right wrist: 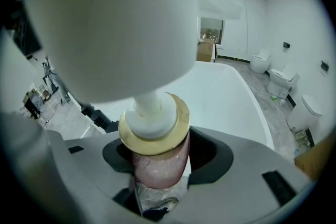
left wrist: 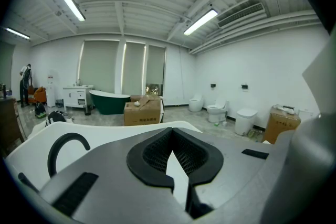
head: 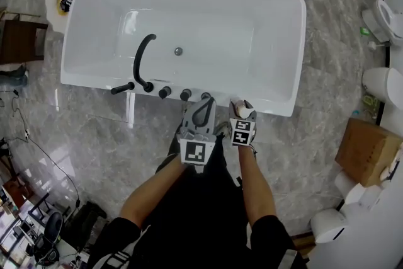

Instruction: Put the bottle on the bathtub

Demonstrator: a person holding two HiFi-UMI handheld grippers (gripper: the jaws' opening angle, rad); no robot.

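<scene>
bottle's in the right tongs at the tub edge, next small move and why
Probably ease the right tongs straight down until the bottle sits on the bathtub rim, then release. They are clamped on the pink bottle over the near rim, right of the black knobs; whether its base touches yet cannot be told.

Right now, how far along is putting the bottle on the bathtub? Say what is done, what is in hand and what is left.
Done: the bottle is picked up and brought to the bathtub's near rim. In hand: the right gripper's jaws grip it; the left gripper is shut, empty. Left: stand it on the rim, if not already resting there, and let go.
</scene>
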